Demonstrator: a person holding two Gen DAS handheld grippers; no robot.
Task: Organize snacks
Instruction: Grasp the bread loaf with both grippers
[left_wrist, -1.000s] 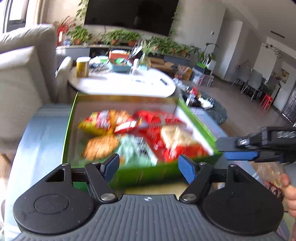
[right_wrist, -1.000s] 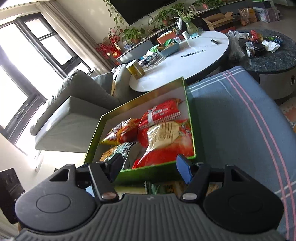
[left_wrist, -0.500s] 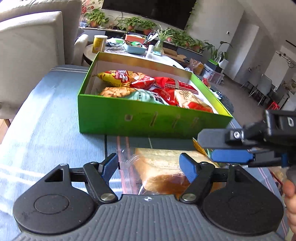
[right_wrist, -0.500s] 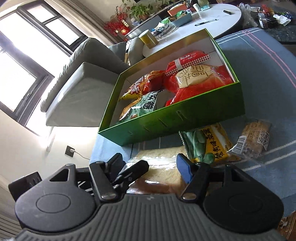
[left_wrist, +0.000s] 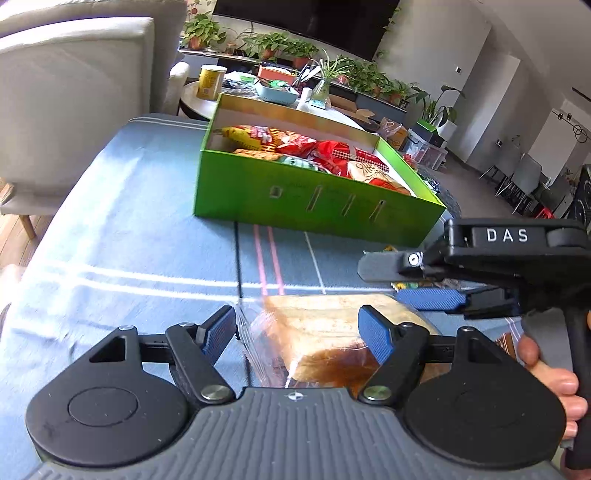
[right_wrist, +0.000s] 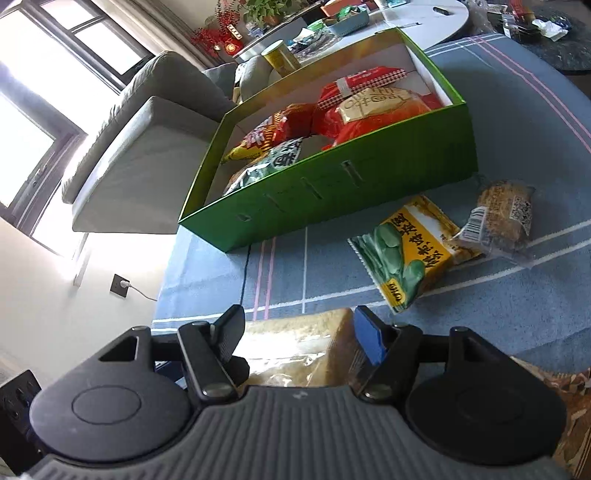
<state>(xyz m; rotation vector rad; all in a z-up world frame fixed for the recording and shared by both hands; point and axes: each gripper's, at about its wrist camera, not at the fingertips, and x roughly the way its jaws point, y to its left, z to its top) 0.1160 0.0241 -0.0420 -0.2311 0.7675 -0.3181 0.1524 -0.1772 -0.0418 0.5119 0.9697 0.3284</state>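
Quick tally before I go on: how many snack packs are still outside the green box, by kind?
Clear bread bag: 1
Yellow-green snack pack: 1
Clear-wrapped brown cake: 1
Total outside the green box: 3

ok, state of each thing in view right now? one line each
green box: open, no lid, packets inside
bread bag: lying flat between both grippers' fingers
yellow-green packet: flat on cloth, outside box
clear cracker pack: flat on cloth, outside box
left gripper: open
right gripper: open
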